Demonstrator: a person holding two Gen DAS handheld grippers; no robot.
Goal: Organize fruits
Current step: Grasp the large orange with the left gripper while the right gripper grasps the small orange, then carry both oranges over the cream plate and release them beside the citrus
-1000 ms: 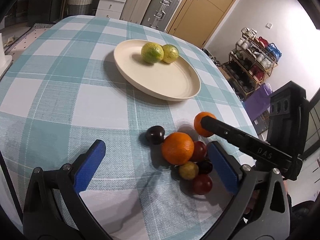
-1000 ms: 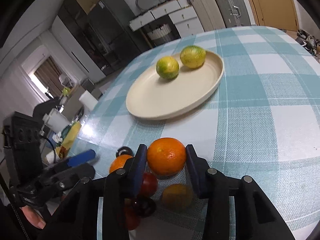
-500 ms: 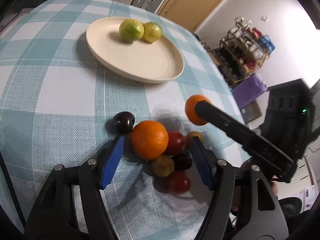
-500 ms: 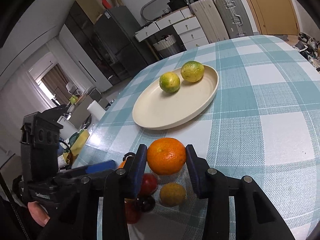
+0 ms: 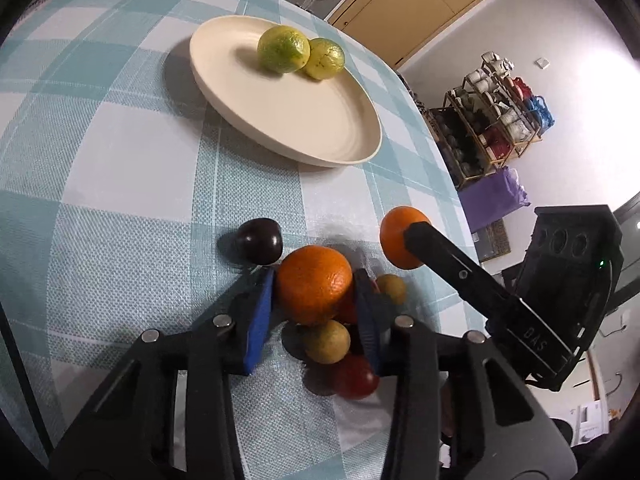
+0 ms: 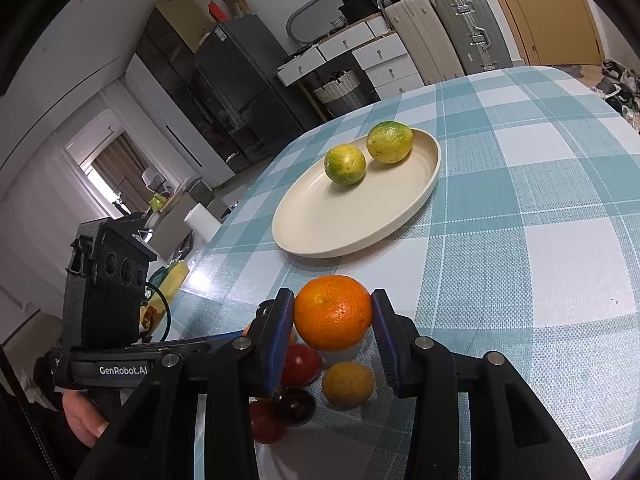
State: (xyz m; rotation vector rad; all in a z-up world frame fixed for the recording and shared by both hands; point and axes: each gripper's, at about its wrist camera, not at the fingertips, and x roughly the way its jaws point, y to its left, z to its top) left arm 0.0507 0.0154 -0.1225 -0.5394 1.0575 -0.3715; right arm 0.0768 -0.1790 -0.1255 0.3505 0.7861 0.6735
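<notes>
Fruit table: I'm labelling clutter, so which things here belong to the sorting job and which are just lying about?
Job: left gripper shut on big orange; right gripper shut on small orange; plate; two green citrus on it; dark plum; yellow fruit; red fruit.
Lying about: suitcases; fridge; wicker basket; cup rack.

Two oranges clamped; two limes (greenish-yellow) on cream plate.
</notes>
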